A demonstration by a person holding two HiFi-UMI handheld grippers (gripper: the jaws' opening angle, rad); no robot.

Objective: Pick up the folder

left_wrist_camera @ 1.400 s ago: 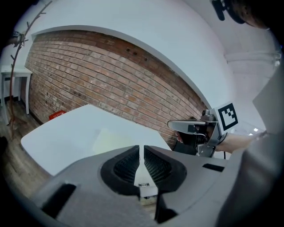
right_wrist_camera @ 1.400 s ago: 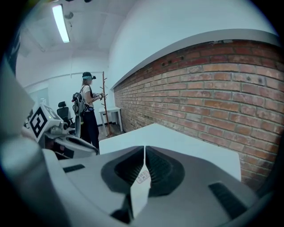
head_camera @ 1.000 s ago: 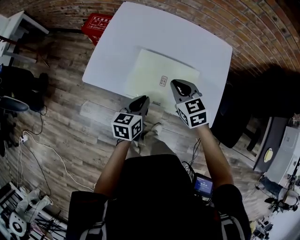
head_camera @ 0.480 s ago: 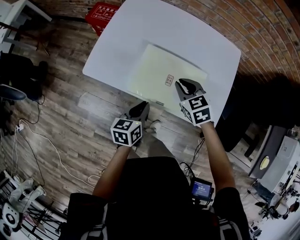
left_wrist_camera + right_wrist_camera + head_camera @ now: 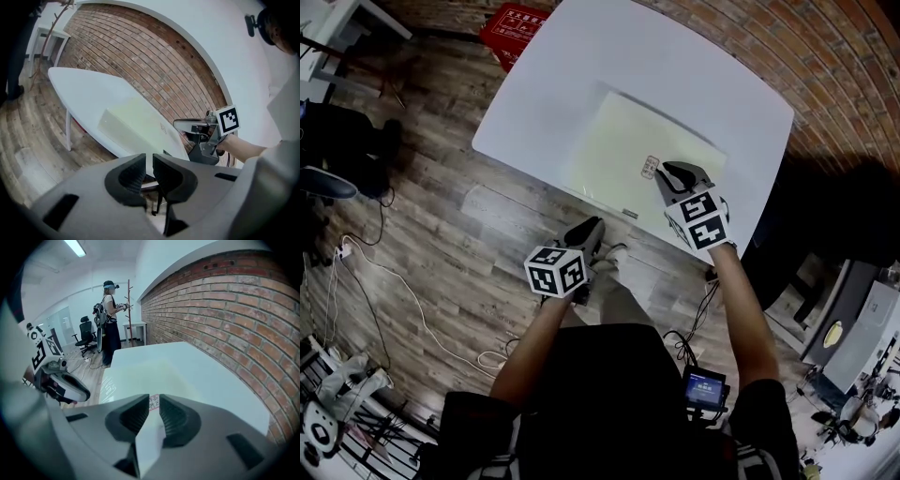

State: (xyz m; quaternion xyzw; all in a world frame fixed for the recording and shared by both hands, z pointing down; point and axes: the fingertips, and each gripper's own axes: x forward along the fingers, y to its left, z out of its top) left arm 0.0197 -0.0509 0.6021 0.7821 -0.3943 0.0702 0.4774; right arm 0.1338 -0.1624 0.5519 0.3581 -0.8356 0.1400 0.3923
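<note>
A pale yellow-green folder (image 5: 633, 150) with a small red-printed label lies flat on the white table (image 5: 581, 66). My right gripper (image 5: 673, 173) hovers over the folder's near right corner. Its jaws are opening, with only a narrow gap and nothing between them. In the right gripper view (image 5: 152, 401) the folder (image 5: 136, 376) and its label show just past the tips. My left gripper (image 5: 589, 228) is shut and empty. It hangs off the table's near edge, over the floor. In the left gripper view (image 5: 149, 159) the folder (image 5: 133, 124) lies ahead and higher, beside the right gripper (image 5: 180, 124).
A brick wall (image 5: 825, 56) runs behind the table. A red crate (image 5: 514, 23) sits on the wooden floor at the far left corner, with cables (image 5: 403, 300) to the left. A dark chair (image 5: 773, 253) stands at the table's right. Another person (image 5: 110, 319) stands far off.
Both grippers have sunk. The left one dropped from the table's near edge to below it, rolling as it went. The right one stayed over the folder's near right corner, its jaws parting slightly.
</note>
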